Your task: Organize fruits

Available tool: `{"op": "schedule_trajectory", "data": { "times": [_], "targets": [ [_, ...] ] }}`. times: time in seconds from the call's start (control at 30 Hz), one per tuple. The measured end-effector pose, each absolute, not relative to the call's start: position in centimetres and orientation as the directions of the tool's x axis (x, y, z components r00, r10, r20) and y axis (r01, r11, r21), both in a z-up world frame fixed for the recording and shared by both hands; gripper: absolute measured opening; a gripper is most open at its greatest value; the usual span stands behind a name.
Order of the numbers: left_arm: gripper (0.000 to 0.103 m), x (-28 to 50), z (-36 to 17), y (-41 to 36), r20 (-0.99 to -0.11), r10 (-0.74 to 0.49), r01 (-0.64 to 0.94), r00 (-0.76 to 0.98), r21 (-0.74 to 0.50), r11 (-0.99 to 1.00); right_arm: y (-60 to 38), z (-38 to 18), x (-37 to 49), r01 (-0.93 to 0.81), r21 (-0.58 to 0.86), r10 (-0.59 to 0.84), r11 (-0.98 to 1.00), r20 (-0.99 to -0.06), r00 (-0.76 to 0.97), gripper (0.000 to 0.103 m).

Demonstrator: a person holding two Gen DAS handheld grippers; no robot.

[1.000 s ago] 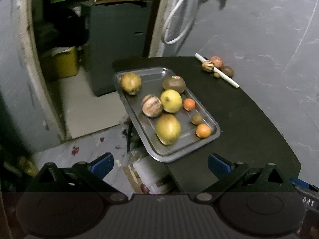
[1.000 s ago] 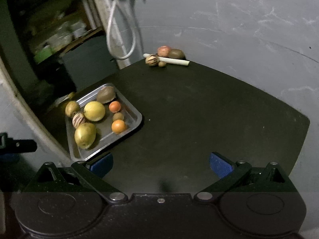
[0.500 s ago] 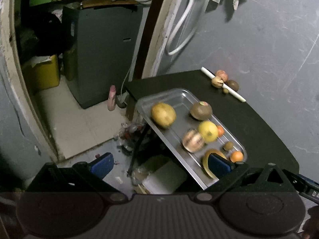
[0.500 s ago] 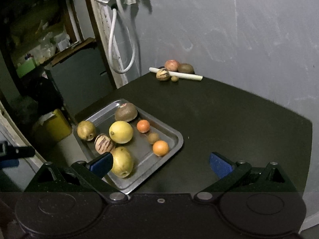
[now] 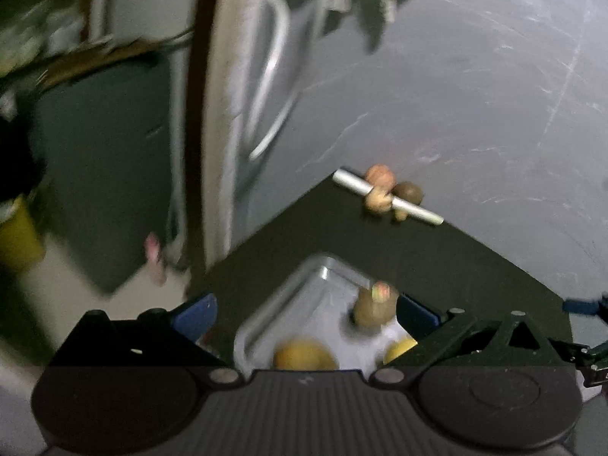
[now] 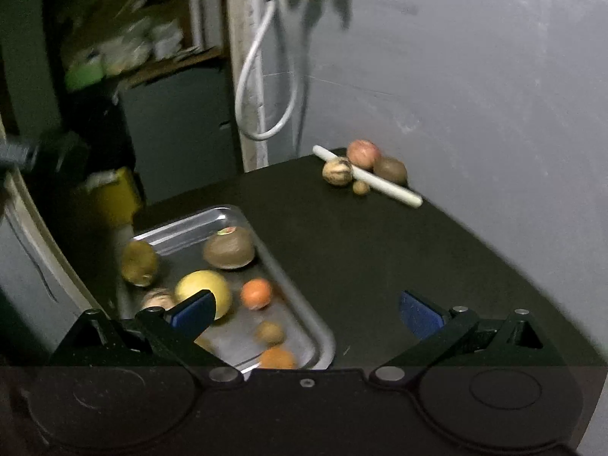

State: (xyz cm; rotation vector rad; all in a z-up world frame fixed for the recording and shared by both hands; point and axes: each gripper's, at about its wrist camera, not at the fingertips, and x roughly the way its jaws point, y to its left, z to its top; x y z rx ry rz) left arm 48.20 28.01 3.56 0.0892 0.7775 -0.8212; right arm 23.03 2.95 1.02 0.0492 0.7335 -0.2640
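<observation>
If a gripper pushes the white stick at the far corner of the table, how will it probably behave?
The white stick looks straight and round, so it is probably stiff and may roll. Fruits touch it on both sides, such as the red apple and the striped fruit, so a push would likely move them too. It looks light.

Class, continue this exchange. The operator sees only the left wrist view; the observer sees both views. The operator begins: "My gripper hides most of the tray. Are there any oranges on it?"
Observer: Yes, two. One orange lies mid-tray, and a second orange is at the near end.
Operator: Is anything between them?
Observer: A small brown fruit.
Operator: Is the right gripper holding anything?
Observer: No, the right gripper is open and empty.
</observation>
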Motion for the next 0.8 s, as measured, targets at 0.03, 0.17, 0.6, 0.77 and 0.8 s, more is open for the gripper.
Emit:
{"op": "schedule_trajectory", "data": {
  "times": [0.03, 0.17, 0.6, 0.77, 0.8],
  "targets": [
    [0.102, 49.5, 3.7, 26.8, -0.651, -0.633, 0.711, 0.419, -0.198, 0.675, 2.2, 0.7, 24.1, 0.235, -0.064, -0.216, 0.97, -0.674, 0.706, 0.102],
    [0.102, 53.9, 3.4, 21.2, -0.65, -0.679, 0.82, 0.34, -0.149, 0.553, -1.0, -0.6, 28.7, 0.17, -0.073, -0.172, 0.983, -0.708, 0.685, 0.102],
    [0.102, 60.9, -2.5, 5.6, -0.681, -0.726, 0.982, 0.09, -0.062, 0.179, -9.4, -5.0, 39.5, 0.052, -0.088, -0.101, 0.995, -0.756, 0.646, 0.098],
    [0.102, 62.7, -5.3, 1.1, -0.713, -0.701, 0.996, 0.014, -0.048, 0.069, -11.2, -7.2, 42.1, -0.005, -0.133, -0.099, 0.991, -0.762, 0.64, 0.092],
    [0.102, 62.9, -5.7, 0.5, -0.717, -0.697, 0.998, 0.002, -0.044, 0.049, -11.5, -7.6, 42.6, -0.019, -0.139, -0.095, 0.99, -0.763, 0.64, 0.088]
  ]
}}
